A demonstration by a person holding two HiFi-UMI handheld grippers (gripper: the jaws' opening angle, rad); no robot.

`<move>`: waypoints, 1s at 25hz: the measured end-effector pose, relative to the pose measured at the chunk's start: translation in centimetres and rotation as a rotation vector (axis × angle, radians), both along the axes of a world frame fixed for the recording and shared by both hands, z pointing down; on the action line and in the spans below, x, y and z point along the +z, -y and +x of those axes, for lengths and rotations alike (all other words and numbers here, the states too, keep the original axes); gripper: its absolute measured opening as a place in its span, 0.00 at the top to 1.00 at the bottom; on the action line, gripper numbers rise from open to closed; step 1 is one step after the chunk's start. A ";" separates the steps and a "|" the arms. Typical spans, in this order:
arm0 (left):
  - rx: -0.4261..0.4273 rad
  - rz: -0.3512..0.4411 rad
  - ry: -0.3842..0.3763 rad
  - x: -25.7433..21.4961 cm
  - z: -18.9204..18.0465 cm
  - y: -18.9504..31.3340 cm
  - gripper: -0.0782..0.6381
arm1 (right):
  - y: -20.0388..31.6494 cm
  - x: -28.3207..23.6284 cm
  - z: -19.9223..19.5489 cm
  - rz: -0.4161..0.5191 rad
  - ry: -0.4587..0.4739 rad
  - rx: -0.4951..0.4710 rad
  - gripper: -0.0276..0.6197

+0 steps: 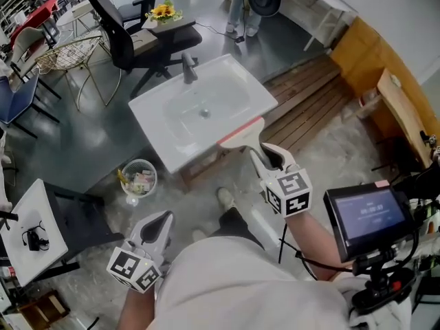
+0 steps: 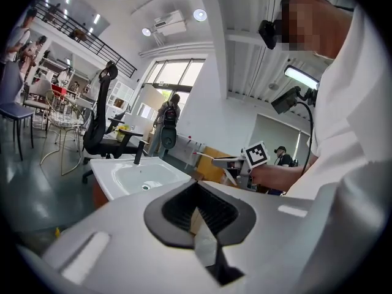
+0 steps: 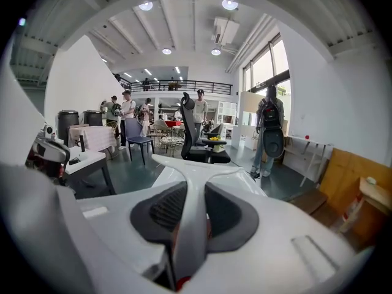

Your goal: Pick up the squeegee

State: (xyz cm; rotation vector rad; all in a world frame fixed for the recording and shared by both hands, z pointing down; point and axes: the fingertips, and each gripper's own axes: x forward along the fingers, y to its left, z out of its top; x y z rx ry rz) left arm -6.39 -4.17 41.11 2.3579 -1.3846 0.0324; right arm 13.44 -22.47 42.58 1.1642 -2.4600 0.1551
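Observation:
The squeegee (image 1: 242, 133) has a white handle and a wide white blade with a reddish edge. It hangs over the front right corner of the white sink (image 1: 152, 113). My right gripper (image 1: 265, 158) is shut on its handle, which runs up between the dark pads to the blade in the right gripper view (image 3: 188, 216). The left gripper view shows the squeegee (image 2: 213, 160) held out level to the right of the sink (image 2: 120, 166). My left gripper (image 1: 157, 224) is low at the near left, away from the sink. Its jaws are together with nothing between them (image 2: 197, 216).
A black faucet (image 1: 188, 68) stands at the sink's far rim. A clear bin of rubbish (image 1: 138, 178) sits on the floor before the sink. An office chair (image 1: 127, 29) and a wire chair (image 1: 69, 53) lie beyond it. There is a white side table (image 1: 31, 215) at left and a screen on a stand (image 1: 366, 216) at right.

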 end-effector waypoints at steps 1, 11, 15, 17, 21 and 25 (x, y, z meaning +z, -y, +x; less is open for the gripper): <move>0.001 -0.001 0.000 0.1 0.0 0.0 0.88 | -0.1 0.0 -0.1 0.000 0.001 -0.002 0.81; 0.021 0.002 -0.005 0.3 0.3 0.2 0.88 | -0.5 -0.1 -1.0 0.009 -0.007 -0.018 0.81; 0.019 0.007 -0.008 0.2 0.2 0.3 0.88 | -0.7 -0.3 -1.4 0.009 -0.001 -0.027 0.81; 0.017 0.005 -0.009 0.2 0.1 0.2 0.88 | -0.8 -0.3 -1.6 0.011 -0.004 -0.031 0.81; 0.017 0.004 -0.009 0.1 -0.1 0.1 0.88 | -0.8 -0.3 -1.9 0.010 -0.011 -0.037 0.81; 0.010 0.002 -0.010 0.0 -0.4 0.0 0.88 | -1.0 -0.4 -2.4 0.010 -0.015 -0.048 0.81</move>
